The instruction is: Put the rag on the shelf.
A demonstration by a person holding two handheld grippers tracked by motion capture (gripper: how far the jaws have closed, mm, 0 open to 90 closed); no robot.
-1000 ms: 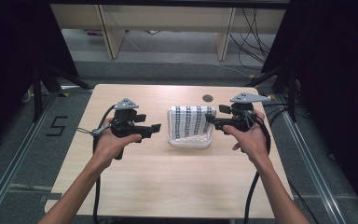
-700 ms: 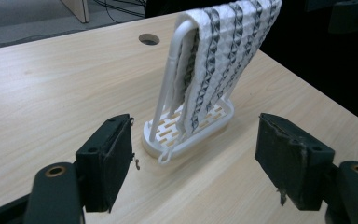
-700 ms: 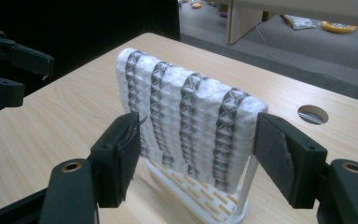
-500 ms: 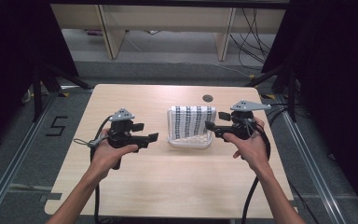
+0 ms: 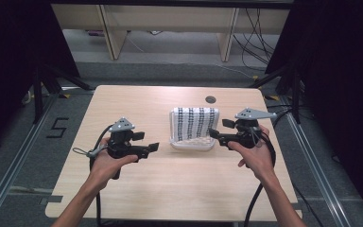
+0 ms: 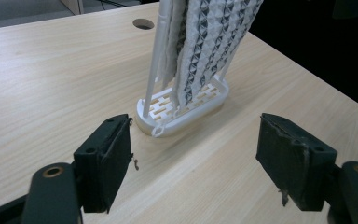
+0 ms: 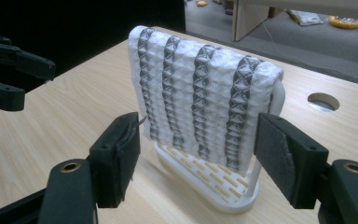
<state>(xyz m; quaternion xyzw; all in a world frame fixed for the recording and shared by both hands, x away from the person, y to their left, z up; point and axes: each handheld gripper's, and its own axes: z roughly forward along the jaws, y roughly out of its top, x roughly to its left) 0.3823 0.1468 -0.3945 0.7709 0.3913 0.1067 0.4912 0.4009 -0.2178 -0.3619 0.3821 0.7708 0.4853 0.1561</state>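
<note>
Black tongs (image 5: pixel 153 147) (image 5: pixel 213 135) now sit lower, nearer the person.

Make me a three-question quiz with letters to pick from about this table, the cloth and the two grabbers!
1. Where does the cloth hang?
A. over a white rack
B. flat on the floor
C. in a drawer

2. How many dark stripes show on the cloth?
A. one
B. four
C. nine

3. How are the fingers of the right gripper?
A. shut on the cloth
B. open
C. shut on a cup

Answers:
1 A, the cloth drapes over the upright rack on the table.
2 B, four dark bands run down it in the right gripper view.
3 B, the fingers stand wide apart, touching nothing.
</note>
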